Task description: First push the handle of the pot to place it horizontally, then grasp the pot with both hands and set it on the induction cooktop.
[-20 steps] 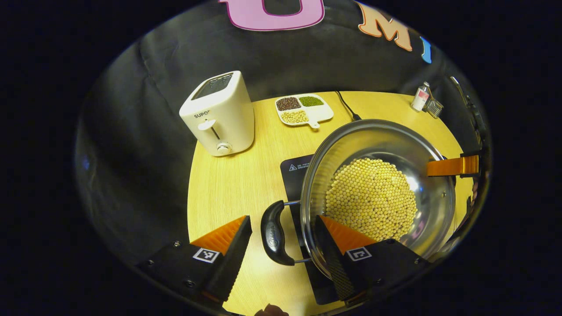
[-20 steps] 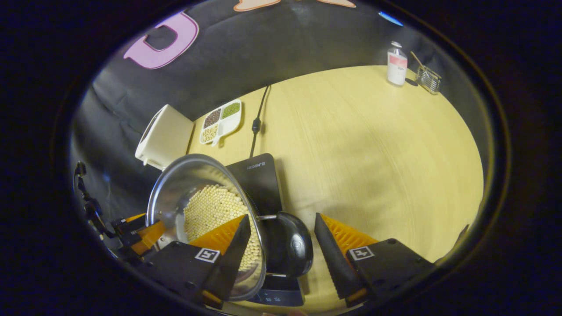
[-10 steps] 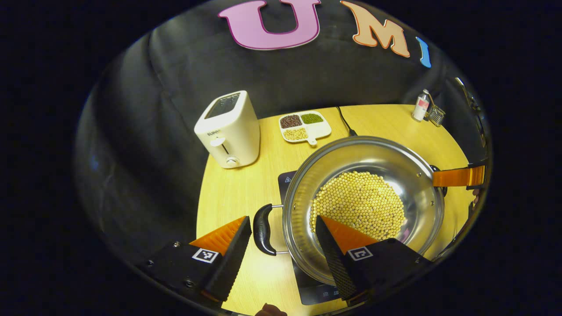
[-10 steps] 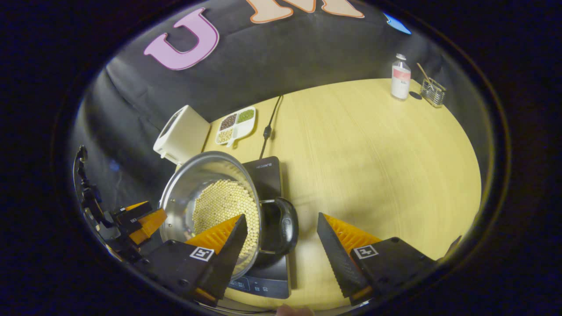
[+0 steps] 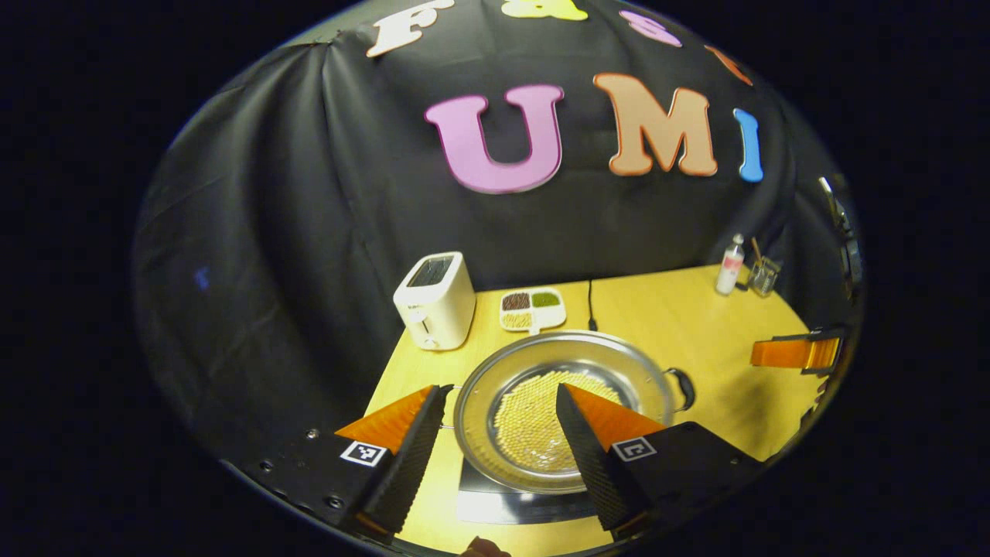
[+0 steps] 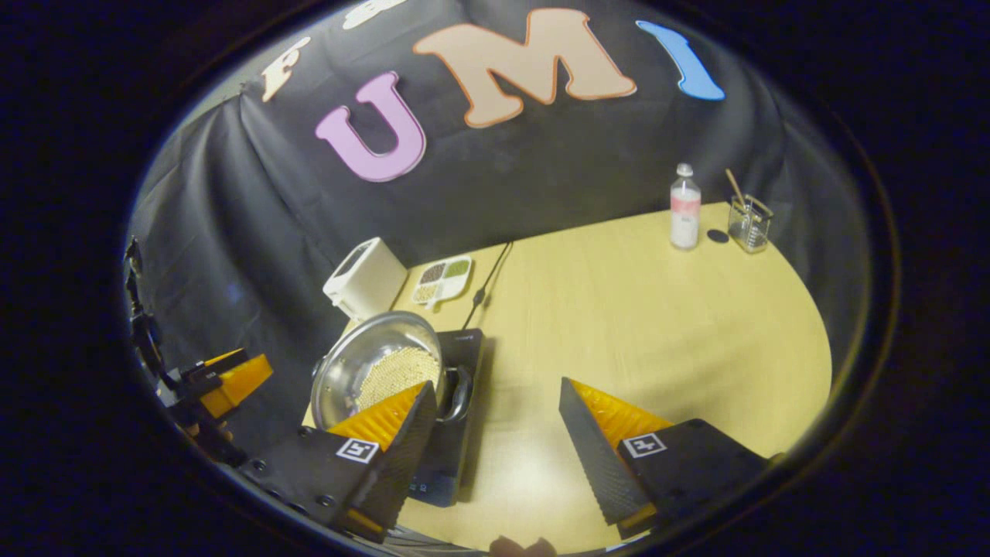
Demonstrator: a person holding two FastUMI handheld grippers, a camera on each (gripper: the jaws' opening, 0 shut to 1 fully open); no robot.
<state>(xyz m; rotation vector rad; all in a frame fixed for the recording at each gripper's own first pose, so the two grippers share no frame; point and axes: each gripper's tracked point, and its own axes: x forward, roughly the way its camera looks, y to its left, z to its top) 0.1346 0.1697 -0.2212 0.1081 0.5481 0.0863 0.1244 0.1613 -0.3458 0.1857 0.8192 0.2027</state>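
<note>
The pot [image 5: 563,410] of beans sits on the induction cooktop [image 6: 456,402], apparently flat, toaster [image 5: 435,300] and sectioned dish [image 5: 532,309] behind, both grippers' jaws open and empty.

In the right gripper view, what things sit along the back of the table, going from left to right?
White toaster → white divided tray of beans → black power cord → clear plastic bottle with a pink label → small glass holder with sticks.
</note>
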